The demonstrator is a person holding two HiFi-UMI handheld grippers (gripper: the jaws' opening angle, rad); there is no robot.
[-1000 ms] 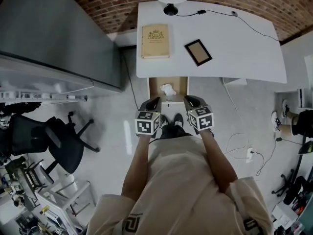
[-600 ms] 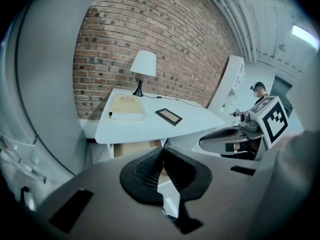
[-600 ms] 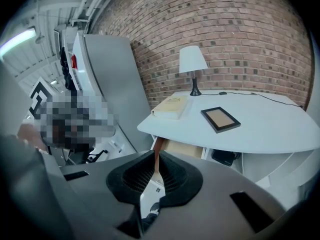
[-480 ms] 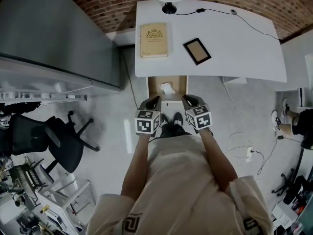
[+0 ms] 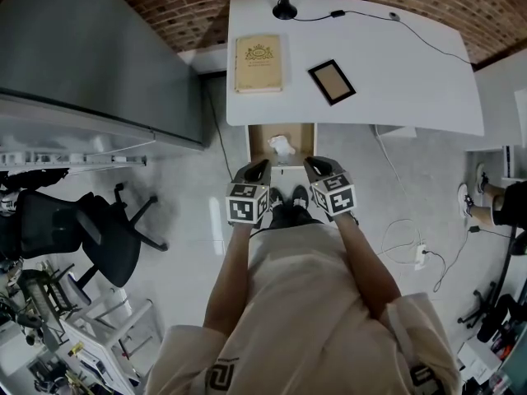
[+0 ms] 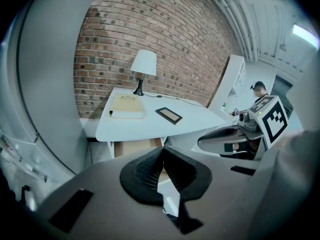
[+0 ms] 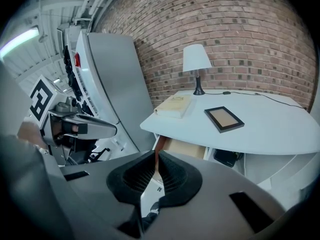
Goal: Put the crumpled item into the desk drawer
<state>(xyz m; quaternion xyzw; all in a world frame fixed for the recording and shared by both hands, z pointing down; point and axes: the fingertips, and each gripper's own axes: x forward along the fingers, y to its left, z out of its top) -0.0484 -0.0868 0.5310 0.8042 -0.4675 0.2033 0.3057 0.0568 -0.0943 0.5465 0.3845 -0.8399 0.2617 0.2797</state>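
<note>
A small white crumpled paper-like wad (image 5: 282, 145) lies inside the open wood-lined drawer (image 5: 302, 137) under the white smooth-topped desk (image 5: 395, 72), toward the drawer's back and apart from both tools. It is a lumpy, creased clump; at this size no clear long axis or heading can be made out. The left tool (image 5: 260, 168) and right tool (image 5: 311, 164) hover at the drawer's front edge, ribbed black jaws pressed together, nothing between them.

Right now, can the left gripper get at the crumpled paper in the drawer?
Probably yes: the drawer is open, the crumpled paper uncovered, the left gripper just before it, jaws shut.
</note>
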